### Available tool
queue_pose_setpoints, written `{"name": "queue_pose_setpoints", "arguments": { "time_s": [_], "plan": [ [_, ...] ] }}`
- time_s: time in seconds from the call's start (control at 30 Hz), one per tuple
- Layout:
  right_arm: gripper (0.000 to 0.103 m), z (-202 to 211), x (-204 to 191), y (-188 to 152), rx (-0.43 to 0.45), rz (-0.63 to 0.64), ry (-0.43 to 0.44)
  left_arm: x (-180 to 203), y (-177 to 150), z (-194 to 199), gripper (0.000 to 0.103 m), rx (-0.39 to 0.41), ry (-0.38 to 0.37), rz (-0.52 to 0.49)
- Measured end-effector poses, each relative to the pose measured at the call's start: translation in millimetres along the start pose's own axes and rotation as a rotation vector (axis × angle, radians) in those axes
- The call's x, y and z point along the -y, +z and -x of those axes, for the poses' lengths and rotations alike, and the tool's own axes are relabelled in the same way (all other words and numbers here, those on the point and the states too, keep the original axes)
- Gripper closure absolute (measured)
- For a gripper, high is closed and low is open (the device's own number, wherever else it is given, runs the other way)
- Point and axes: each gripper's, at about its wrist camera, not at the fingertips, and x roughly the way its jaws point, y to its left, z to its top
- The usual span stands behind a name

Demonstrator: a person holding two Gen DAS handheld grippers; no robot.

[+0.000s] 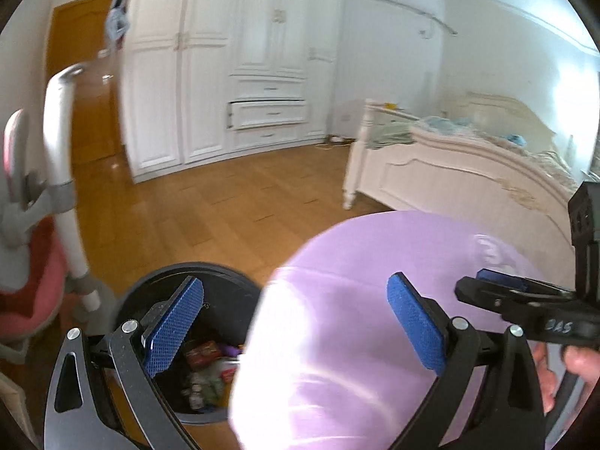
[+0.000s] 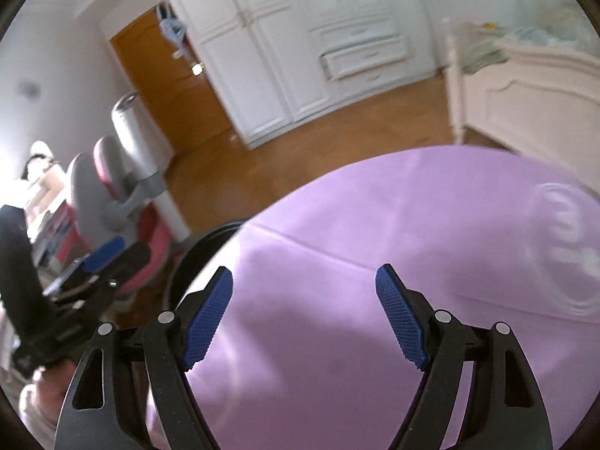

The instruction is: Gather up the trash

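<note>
A black round trash bin [image 1: 232,292] stands on the wooden floor, with wrappers and small bottles [image 1: 210,367] inside. A large purple sheet-like thing [image 1: 356,318], perhaps a bag, covers the bin's right side and fills the lower right of both views [image 2: 375,243]. My left gripper [image 1: 296,322] is open, its left pad over the bin and its right pad over the purple thing. My right gripper [image 2: 303,315] is open above the purple thing; whether it touches is unclear. The right gripper also shows at the right edge of the left wrist view [image 1: 525,300].
A pink and grey chair [image 1: 33,262] stands left of the bin. A white bed [image 1: 468,172] is at the right, a white wardrobe [image 1: 232,75] at the back with one drawer ajar, an orange door [image 1: 86,82] beside it. Wooden floor [image 1: 225,202] lies between.
</note>
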Motion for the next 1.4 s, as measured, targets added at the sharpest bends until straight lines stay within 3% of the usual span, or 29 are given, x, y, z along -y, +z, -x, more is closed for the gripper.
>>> {"name": "queue_pose_setpoints", "arguments": {
  "time_s": [0.1,0.2,0.27,0.47,0.63,0.97,1.4],
  "plan": [
    [0.013,27,20,-9,0.073,-0.013,-0.093,27,1,3,0.005,0.005,-0.052,-0.026],
    [0.012,58,46,-22,0.180,-0.039,-0.217,54,0,2,0.005,-0.005,-0.114,-0.062],
    [0.005,72,62,-32,0.242,-0.066,-0.295,70,-2,0,0.005,0.002,-0.133,-0.086],
    [0.005,109,110,-55,0.387,-0.158,-0.475,101,-10,-7,0.005,0.017,-0.203,-0.132],
    [0.005,119,116,-65,0.457,-0.141,-0.581,117,-17,-11,0.005,0.031,-0.214,-0.144],
    [0.005,106,106,-74,0.491,-0.067,-0.634,121,-24,-18,0.005,0.022,-0.198,-0.135],
    [0.005,96,101,-69,0.470,-0.056,-0.624,120,-30,-25,0.005,0.007,-0.194,-0.138]
  ]
}}
